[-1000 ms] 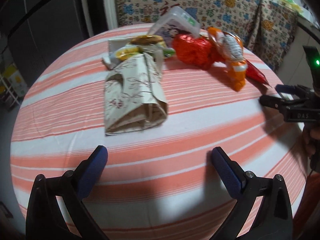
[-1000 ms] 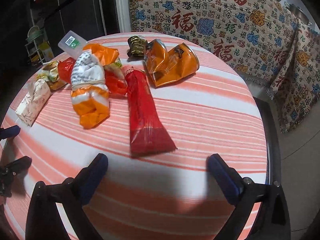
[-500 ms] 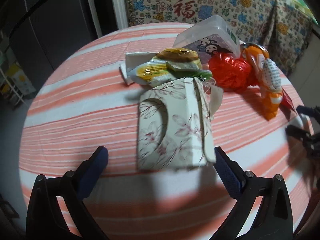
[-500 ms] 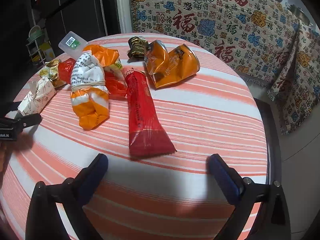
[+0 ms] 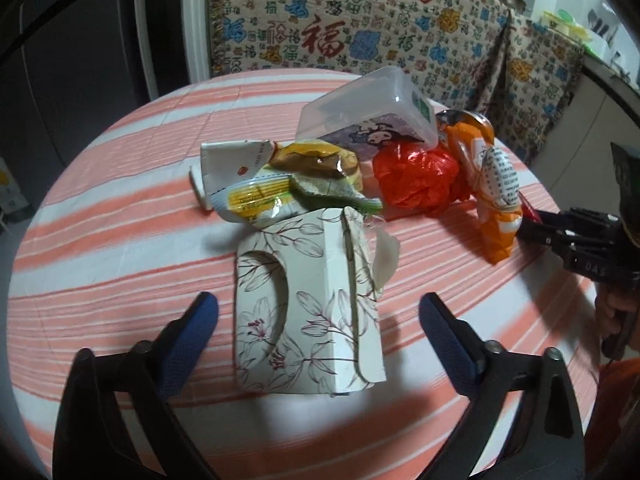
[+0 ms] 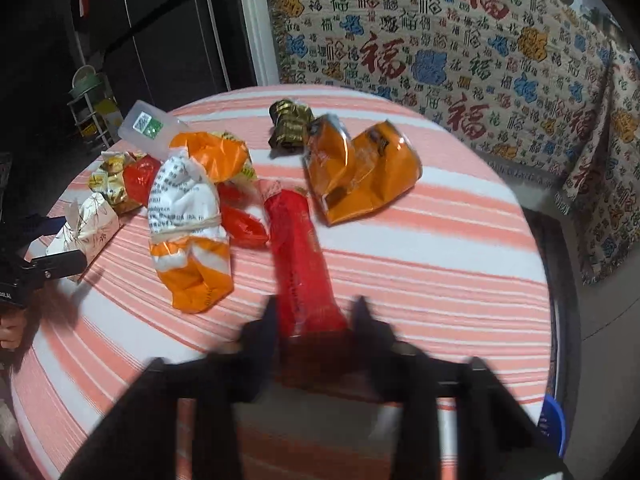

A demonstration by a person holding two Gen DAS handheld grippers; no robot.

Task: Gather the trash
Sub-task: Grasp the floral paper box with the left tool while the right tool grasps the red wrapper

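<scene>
Trash lies on a round table with a striped cloth (image 5: 100, 240). My left gripper (image 5: 316, 316) is open, its blue pads on either side of a floral paper box (image 5: 308, 312), apart from it. My right gripper (image 6: 316, 316) is blurred and half closed around the near end of a long red wrapper (image 6: 296, 248); the grip is not clear. An orange-white bag (image 6: 188, 224), an orange foil bag (image 6: 360, 176), a red crumpled bag (image 5: 416, 176), yellow-green wrappers (image 5: 272, 192) and a clear plastic tub (image 5: 368, 108) lie nearby.
A patterned cloth (image 6: 440, 48) hangs behind the table. A dark cabinet (image 6: 160, 20) stands at the back left. A small dark-gold packet (image 6: 290, 126) lies at the far side. The right gripper shows at the right edge of the left wrist view (image 5: 560, 232).
My left gripper has moved forward until its fingers flank the floral box. My right gripper has moved onto the red wrapper and its fingers have closed inward around its end.
</scene>
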